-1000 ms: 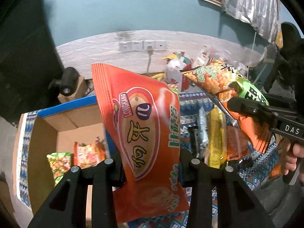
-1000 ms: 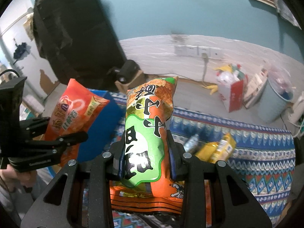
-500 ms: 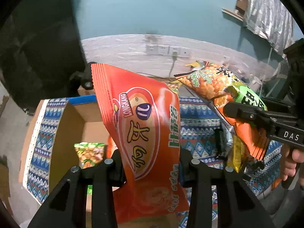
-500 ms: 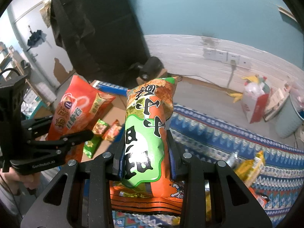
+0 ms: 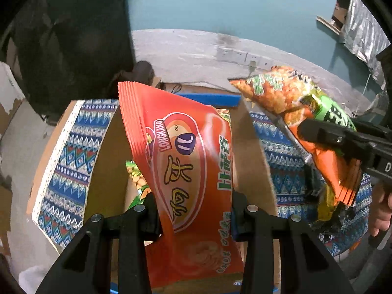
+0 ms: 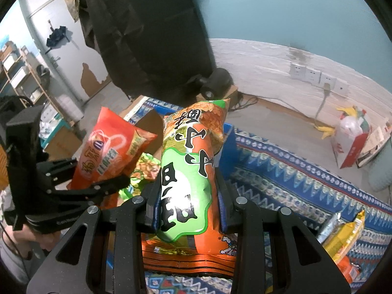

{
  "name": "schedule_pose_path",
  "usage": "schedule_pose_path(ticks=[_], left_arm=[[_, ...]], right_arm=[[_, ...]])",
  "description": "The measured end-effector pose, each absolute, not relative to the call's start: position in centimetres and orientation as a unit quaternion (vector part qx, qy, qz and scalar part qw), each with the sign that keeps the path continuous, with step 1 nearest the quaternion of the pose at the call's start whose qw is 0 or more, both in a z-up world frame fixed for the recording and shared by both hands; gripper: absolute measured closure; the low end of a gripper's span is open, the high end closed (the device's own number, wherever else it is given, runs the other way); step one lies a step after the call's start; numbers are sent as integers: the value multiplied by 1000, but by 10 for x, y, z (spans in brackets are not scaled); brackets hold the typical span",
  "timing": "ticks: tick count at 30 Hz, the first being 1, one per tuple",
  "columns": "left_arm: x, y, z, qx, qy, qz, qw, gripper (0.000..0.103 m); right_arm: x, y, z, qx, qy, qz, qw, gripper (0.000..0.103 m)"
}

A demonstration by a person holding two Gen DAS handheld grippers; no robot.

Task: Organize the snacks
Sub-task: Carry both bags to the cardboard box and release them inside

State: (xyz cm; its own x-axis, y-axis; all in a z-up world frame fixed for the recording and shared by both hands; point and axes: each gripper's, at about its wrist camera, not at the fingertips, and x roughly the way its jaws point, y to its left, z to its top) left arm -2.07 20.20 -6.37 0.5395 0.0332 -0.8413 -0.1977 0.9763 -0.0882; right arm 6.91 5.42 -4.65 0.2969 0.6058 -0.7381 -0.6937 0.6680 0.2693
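The left gripper is clamped on a glossy red snack bag with a white oval logo and yellow-green lettering, its pads pinching the bag's lower half from both sides while the crimped top edge stands up and leans left; the bag hangs over the open mouth of a brown cardboard box with a blue rim strip, whose flaps are faced with blue zigzag-patterned cloth; the left flap splays outward and the right wall rises just beside the bag's right edge, so free room lies mainly to the bag's left, above the box floor; inside, a green-and-yellow snack packet lies on the bottom, partly hidden behind the red bag.

The right gripper grips an orange-and-green puffed snack bag with black characters around its middle, upright, the sealed bottom edge fanning out below the fingers; it is held above the blue patterned tablecloth, near the box's right wall and apart from the red bag; in the left wrist view its top corner reaches toward the blue rim.

To the right on the cloth lie yellow foil snack packets, well apart from the box; a bare strip of cloth stays open between them and the box edge.
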Motion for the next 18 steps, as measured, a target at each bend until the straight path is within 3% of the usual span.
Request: schedule_pose_path(ticks=[5,10,18], left_arm=[[-23,214,-76,-94,493,78,861,57],[-27,222,-70,-89,486,89,865,42],[-39,247,-62,-106,479,109,865,42]], right_arm=[[67,74,-51,-55,438,410,798,70],[65,90,-58,-60,442,416,792,70],[64,114,-71,-73,452,425,781,70]])
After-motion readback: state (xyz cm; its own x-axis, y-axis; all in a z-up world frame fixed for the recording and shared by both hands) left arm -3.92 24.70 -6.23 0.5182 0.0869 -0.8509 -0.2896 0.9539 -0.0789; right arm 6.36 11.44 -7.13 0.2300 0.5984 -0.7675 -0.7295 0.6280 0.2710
